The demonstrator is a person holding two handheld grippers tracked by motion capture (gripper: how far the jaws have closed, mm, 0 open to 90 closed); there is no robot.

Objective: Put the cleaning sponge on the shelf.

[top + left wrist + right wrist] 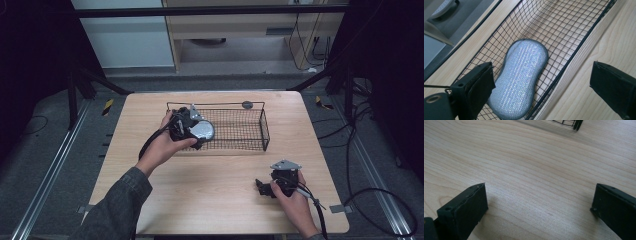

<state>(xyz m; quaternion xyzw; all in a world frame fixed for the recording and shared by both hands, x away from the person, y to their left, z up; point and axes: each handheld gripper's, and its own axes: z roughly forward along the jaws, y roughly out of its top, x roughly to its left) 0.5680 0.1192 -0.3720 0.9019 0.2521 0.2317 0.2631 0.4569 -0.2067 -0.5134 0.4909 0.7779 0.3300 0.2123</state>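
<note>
Your left gripper (196,131) hovers over the left end of the wire basket (263,131), which stands toward the far edge of the desk (210,195), and its jaws are wide apart with nothing between them. In the left gripper view the silver sponge (520,77) lies flat on the basket (574,53) floor, close to the near wall, and one jaw is above the sponge while the other is outside, over the bare wood. It looks like you are either reaching for the sponge or have just let it go; I cannot decide which. If you want to take it, bring both jaws inside the wire wall first, turn the gripper so the jaws cross the narrow waist of the sponge, then go down until the pads nearly touch the mesh and close slowly, because a thin flat pad slips easily and the jaw can catch in the wires. Your right gripper (264,189) rests near the front right corner of the desk, jaws also apart and empty; in the right gripper view they sit on plain wood (529,170). The desk is light wood with clear grain. Around it are grey floor, dark frame bars and loose cables.
</note>
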